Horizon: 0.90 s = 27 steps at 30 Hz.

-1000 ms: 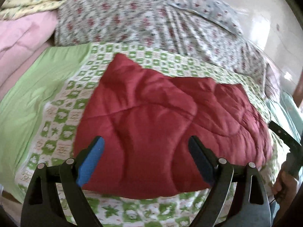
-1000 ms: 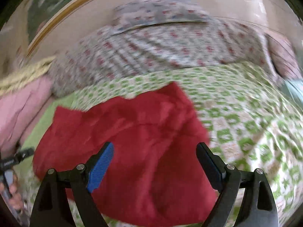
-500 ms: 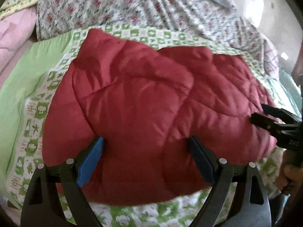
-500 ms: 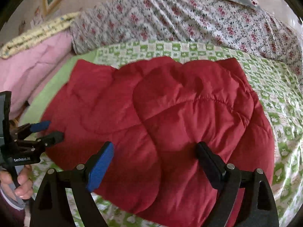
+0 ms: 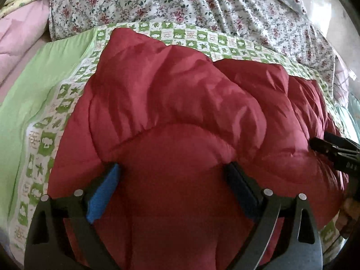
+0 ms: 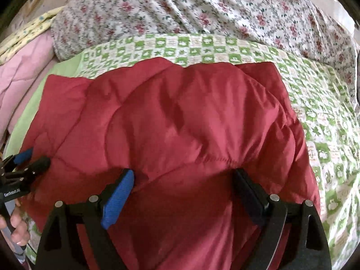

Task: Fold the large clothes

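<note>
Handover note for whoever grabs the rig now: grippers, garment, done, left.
Left gripper: open, above the red padded jacket, nothing held.
Right gripper: open, also over the jacket, empty.
Jacket: bunched on the green patterned sheet, partly doubled over, lumpy; floral bedding behind.
Done: rough fold at most.
Left: probably grip the near edge with both, fold again, flatten.

Deep red quilted jacket (image 5: pixel 180 117) fills the middle. Under it, a bedsheet (image 6: pixel 319 121) checked green and white with small leaf prints, plain lime border. Behind, a white quilt (image 5: pixel 180 2) sprigged with red roses. Pale pink bedding (image 5: pixel 20 38) at left. Black tongs (image 6: pixel 183 193), 1 blue pad.
</note>
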Available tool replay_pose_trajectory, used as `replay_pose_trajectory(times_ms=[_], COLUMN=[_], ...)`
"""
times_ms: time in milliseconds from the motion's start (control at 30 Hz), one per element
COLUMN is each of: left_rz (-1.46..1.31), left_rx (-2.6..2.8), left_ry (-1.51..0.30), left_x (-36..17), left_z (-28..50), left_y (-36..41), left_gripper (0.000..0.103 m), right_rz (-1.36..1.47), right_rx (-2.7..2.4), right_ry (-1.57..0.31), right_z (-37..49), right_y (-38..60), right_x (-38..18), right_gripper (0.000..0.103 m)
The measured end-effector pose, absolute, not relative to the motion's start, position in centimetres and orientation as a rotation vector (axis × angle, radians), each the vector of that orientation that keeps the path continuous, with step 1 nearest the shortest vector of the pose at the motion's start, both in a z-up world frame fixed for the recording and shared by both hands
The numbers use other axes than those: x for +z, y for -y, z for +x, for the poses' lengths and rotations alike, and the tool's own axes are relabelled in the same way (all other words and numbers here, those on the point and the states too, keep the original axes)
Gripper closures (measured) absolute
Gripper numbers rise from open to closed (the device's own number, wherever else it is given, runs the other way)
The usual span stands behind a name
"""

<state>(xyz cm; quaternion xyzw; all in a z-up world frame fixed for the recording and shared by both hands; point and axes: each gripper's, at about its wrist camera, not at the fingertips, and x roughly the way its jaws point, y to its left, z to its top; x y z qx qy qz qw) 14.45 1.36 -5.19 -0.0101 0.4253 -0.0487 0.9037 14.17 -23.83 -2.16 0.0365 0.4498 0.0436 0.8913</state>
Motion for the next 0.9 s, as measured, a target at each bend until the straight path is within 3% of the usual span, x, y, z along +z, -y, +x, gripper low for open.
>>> replay_pose_trajectory(times_ms=[433, 633, 900], left_rz=[-0.023, -0.065, -0.055], left_rx=[-0.080, 0.014, 0.026], left_ry=[-0.963, -1.080, -1.085], left_x=[-3.8, -6.3, -7.1], left_z=[19.6, 25.8, 26.6], left_y=[-1.7, -3.4, -3.1], left_gripper=[0.005, 0.005, 0.002], right_rz=[0.137, 0.131, 0.189], right_rx=[0.101, 0.088, 0.092], right_ry=[-0.954, -0.934, -0.952], right_z=[16.0, 15.7, 17.3], right_y=[25.0, 24.6, 26.0], right_x=[-2.9, -1.7, -3.1], right_gripper=[0.011, 0.011, 0.012])
